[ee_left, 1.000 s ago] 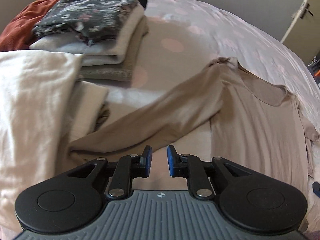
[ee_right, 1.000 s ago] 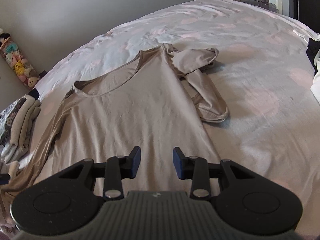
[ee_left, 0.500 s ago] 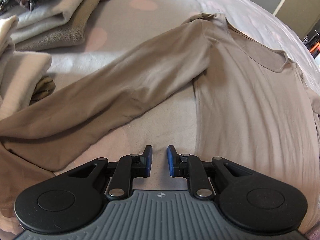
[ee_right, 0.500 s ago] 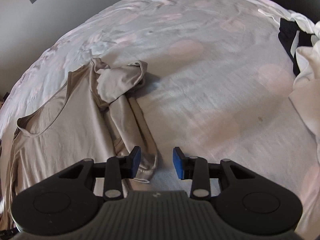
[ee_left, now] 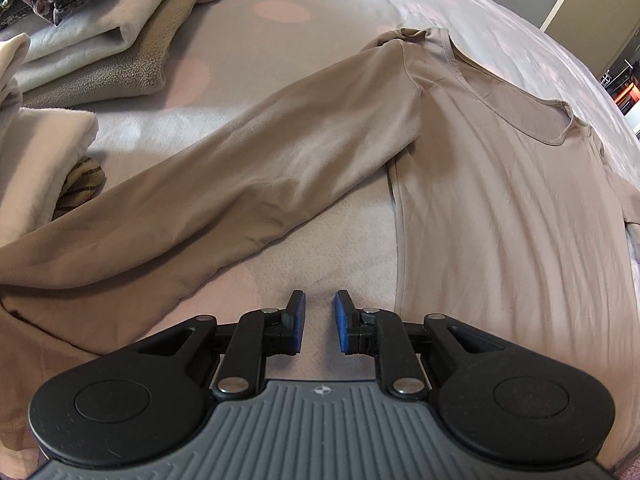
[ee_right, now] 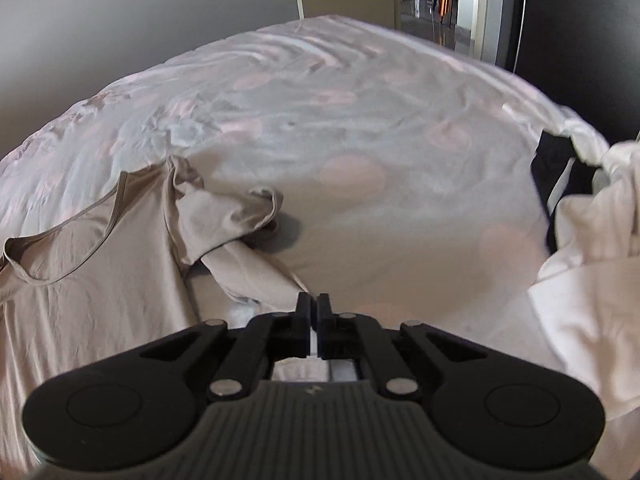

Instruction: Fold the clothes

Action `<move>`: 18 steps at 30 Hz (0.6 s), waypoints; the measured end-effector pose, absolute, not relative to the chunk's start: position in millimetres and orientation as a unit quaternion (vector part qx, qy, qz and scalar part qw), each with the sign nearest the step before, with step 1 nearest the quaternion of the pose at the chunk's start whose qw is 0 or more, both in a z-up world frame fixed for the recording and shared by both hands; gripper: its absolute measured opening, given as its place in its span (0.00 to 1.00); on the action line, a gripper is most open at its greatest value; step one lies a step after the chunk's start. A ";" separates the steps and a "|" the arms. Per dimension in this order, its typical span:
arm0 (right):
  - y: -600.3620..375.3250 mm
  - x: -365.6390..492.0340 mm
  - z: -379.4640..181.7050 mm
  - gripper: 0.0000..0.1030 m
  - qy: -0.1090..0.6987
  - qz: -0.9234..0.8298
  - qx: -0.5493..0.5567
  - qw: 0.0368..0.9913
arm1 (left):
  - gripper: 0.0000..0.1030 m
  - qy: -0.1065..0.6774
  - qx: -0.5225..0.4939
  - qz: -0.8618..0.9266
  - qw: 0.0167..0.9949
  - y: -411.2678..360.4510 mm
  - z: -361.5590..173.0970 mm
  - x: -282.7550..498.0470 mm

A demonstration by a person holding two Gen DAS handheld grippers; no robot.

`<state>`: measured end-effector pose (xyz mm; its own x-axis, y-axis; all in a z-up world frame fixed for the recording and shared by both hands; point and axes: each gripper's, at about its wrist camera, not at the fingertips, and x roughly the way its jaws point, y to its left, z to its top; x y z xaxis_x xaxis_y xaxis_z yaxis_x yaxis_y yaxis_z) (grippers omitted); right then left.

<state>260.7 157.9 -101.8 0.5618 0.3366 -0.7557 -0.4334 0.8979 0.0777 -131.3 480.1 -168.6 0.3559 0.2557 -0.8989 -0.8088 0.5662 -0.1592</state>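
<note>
A beige long-sleeved top lies flat and unfolded on the bed, beside a folded stack. The right claw pinches its sleeve cuff; the left claw hovers slightly spread, empty.

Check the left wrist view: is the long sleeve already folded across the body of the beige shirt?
No. The long sleeve lies stretched out on the bed cover, away from the beige shirt body, not across it.
</note>
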 end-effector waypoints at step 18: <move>95.6 218.3 -132.7 0.03 0.432 0.237 -0.255 0.832 | 0.14 0.455 -0.300 0.346 0.764 483.1 -170.4 -126.2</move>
<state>218.3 95.6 -132.7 0.5154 0.1745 -0.8390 -0.6139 0.7583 -0.2194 -126.2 483.1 -170.4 0.3477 0.2559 -0.9020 -0.8008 0.5815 -0.1437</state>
